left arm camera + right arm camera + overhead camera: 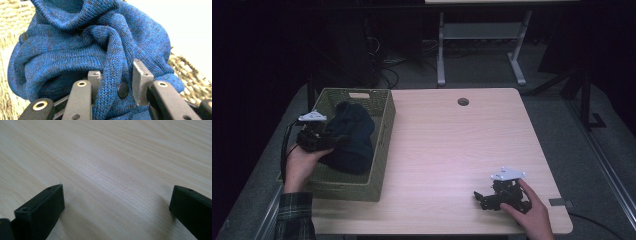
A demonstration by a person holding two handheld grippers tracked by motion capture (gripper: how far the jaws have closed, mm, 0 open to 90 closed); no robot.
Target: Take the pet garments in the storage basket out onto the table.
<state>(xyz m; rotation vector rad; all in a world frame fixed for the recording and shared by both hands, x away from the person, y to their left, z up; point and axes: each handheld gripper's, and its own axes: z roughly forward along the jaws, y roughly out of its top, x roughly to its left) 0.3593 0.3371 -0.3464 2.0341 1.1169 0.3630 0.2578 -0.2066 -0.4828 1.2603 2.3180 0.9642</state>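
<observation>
Blue knit sweater [350, 137] sits bunched inside the woven green basket [383, 145] at the 9 o'clock edge of the worktop [452, 150]. Left gripper [328, 139] is at the basket's left side, over the garment; in the left gripper view its fingers [142, 80] sit narrowly spaced with a fold of the sweater [100, 57], including a dark button [123, 90], running between them; cannot tell if they are actually clamping it. Right gripper [480, 198] rests on the worktop around 5 o'clock, hand [532, 212] behind it, well apart from the basket. Right gripper view: fingers [42, 212] spread wide, bare wood [112, 170] between them, holding nothing.
</observation>
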